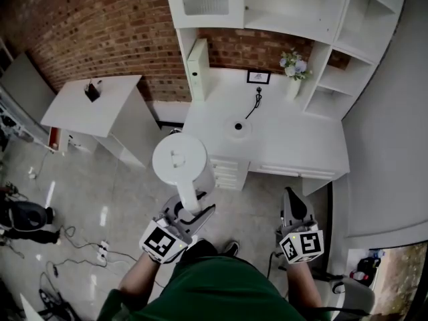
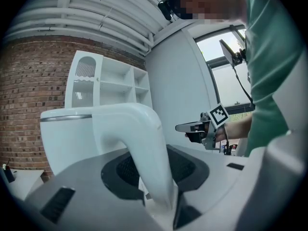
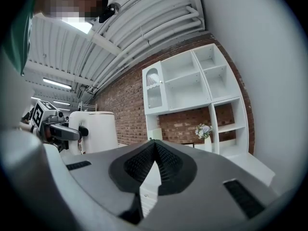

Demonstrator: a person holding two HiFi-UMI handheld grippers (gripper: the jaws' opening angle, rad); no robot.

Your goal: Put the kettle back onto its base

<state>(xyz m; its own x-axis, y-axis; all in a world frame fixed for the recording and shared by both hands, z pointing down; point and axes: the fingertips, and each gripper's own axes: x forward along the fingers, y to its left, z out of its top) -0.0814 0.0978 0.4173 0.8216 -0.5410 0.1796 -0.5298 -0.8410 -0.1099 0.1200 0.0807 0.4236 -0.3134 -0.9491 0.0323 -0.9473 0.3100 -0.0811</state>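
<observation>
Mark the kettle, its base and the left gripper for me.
kettle (image 1: 179, 160), head view, on its lid.
base (image 1: 237, 127), head view, on its round top.
left gripper (image 1: 190, 211), head view, between its fingertips.

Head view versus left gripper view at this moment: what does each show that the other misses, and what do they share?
Only the head view shows the round base standing bare on the white desk, its cord and the flower vase. Only the left gripper view shows the left gripper with its jaws clamped on the handle, plus a window. Both show the white kettle held away from the base, the right gripper, the shelving and the brick wall.
</observation>
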